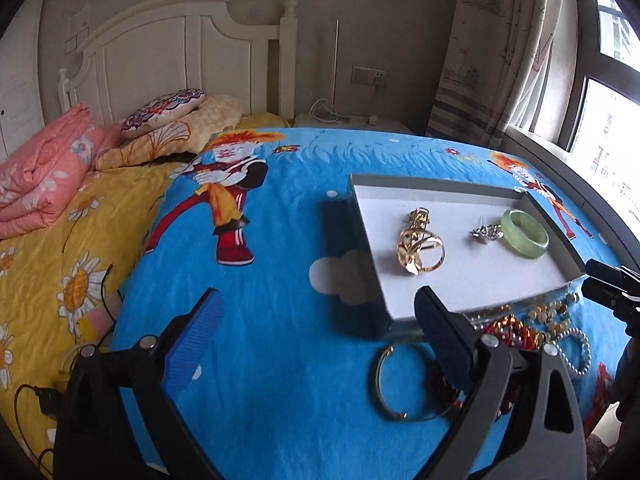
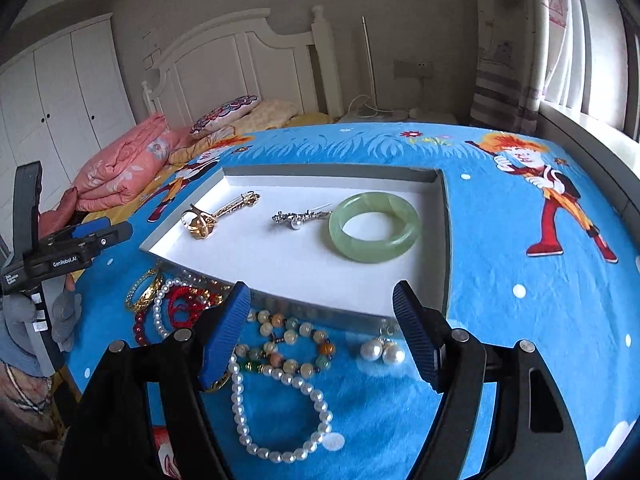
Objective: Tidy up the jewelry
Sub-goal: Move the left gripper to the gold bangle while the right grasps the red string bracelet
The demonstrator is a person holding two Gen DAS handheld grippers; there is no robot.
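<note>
Jewelry pile [image 2: 224,320] partly hidden behind wide-apart, empty left gripper [image 1: 320,336] and right gripper [image 2: 320,332].

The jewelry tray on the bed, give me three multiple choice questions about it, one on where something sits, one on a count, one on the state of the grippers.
1. Where does the green jade bangle lie?
A. inside the white tray
B. on the blue blanket
C. on the pink quilt

2. How many pieces lie in the tray?
A. one
B. three
C. six

3. How do the right gripper and left gripper stand?
A. both shut on beads
B. one open, one shut
C. both open and empty

Answers: 1 A, the bangle rests on the tray's white floor. 2 B, a gold brooch, a silver brooch and the bangle. 3 C, each view shows the blue pads spread apart with nothing between them.
</note>
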